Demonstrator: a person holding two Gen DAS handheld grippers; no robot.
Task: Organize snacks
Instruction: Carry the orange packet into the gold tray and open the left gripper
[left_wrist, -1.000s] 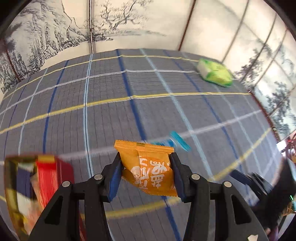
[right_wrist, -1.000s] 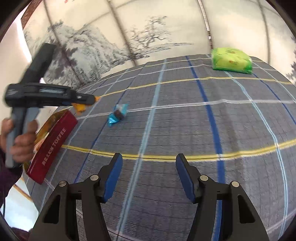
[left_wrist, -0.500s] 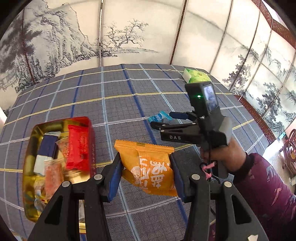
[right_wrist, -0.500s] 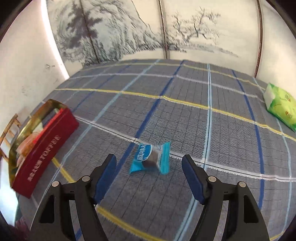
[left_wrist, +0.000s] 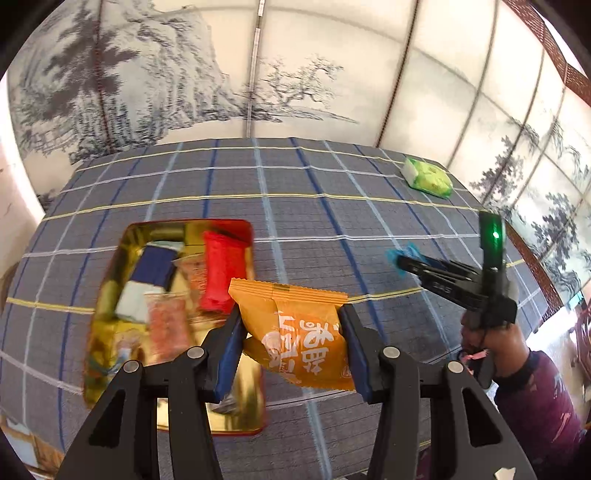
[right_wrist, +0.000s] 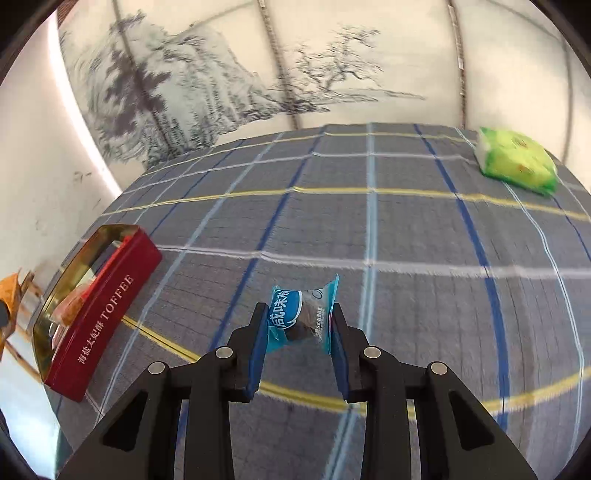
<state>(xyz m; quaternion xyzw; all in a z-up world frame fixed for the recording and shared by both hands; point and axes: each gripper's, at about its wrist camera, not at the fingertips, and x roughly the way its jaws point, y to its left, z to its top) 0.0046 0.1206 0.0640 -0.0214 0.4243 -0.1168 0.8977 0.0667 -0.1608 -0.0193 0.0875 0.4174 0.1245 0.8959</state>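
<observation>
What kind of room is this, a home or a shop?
Probably a home or tea room, though I cannot be sure: ink-painted folding screens stand behind a table under a plaid cloth, with a toffee tin of snacks on it.

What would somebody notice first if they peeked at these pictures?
Probably the bright orange snack packet squeezed in the left claw, right by the red and gold tin full of snacks. Next, the small blue candy pinched in the right claw over the checked cloth, and a green packet at the far corner.
</observation>
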